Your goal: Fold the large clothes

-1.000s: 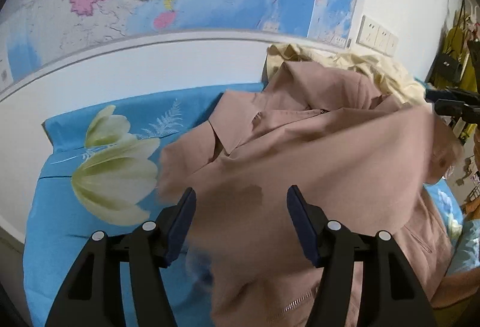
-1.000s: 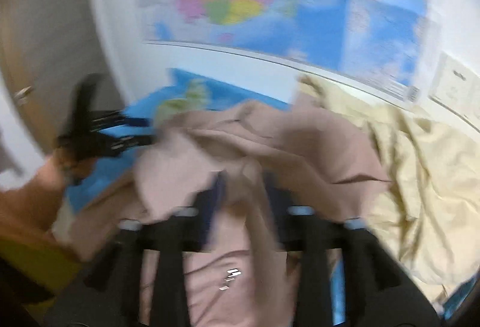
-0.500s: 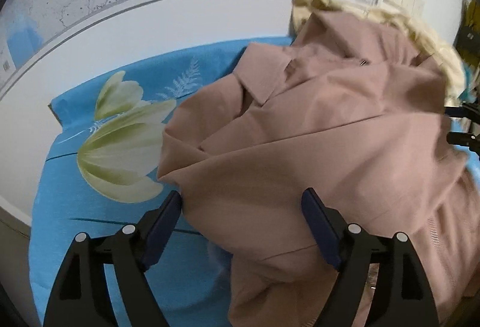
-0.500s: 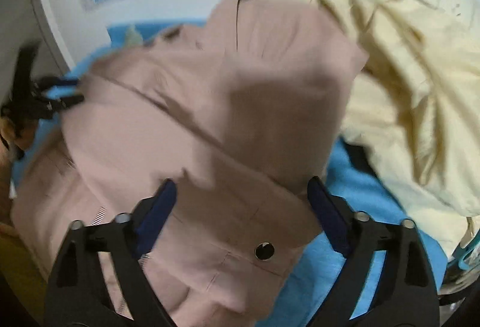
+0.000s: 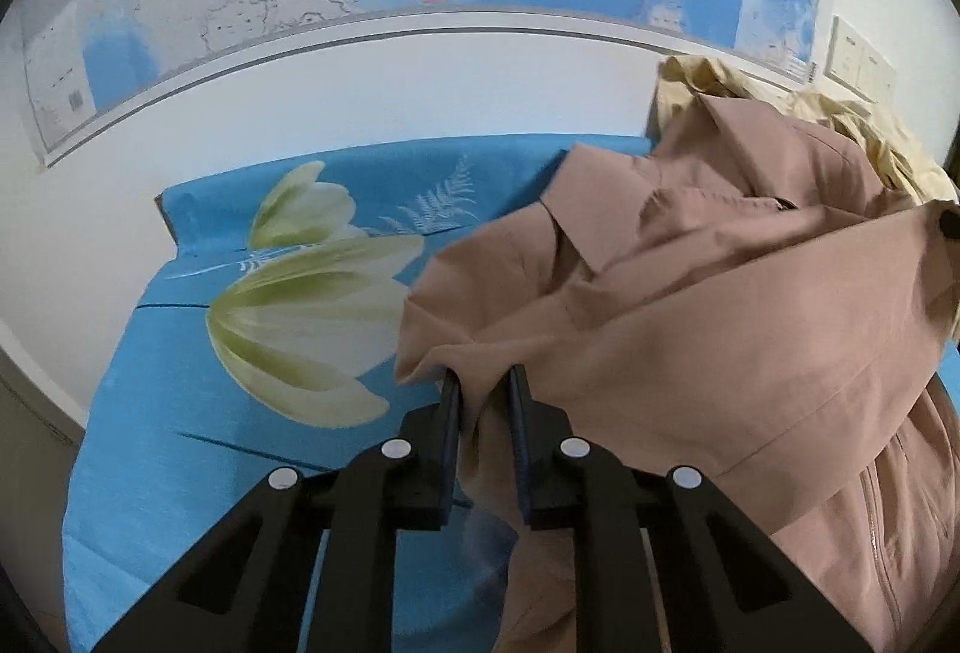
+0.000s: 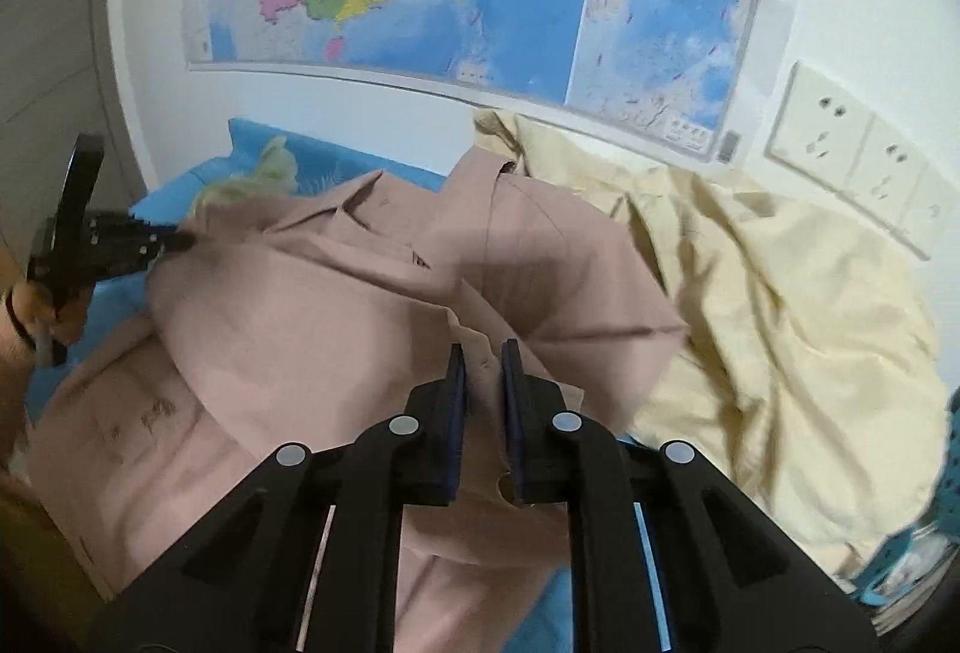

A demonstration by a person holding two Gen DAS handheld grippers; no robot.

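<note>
jacket partly folded, both grippers pinching cloth

the pink jacket (image 5: 690, 305) lies rumpled on the blue bed sheet (image 5: 180, 443), one flap turned over its body; it is not yet a neat bundle, so most folding seems left. at 6 o'clock in the left wrist view, the left gripper (image 5: 483, 389) has its fingers closing, nearly together on a fold at the jacket's left edge. the right gripper (image 6: 481, 362), again at 6 o'clock, closes likewise on a ridge of jacket cloth, beside a cream garment (image 6: 780, 293) at 3 o'clock.

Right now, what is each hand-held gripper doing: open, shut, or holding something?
Left hand-held gripper: closing, pinching a fold of the pink jacket.
Right hand-held gripper: closing, pinching a fold of the same jacket.
</note>
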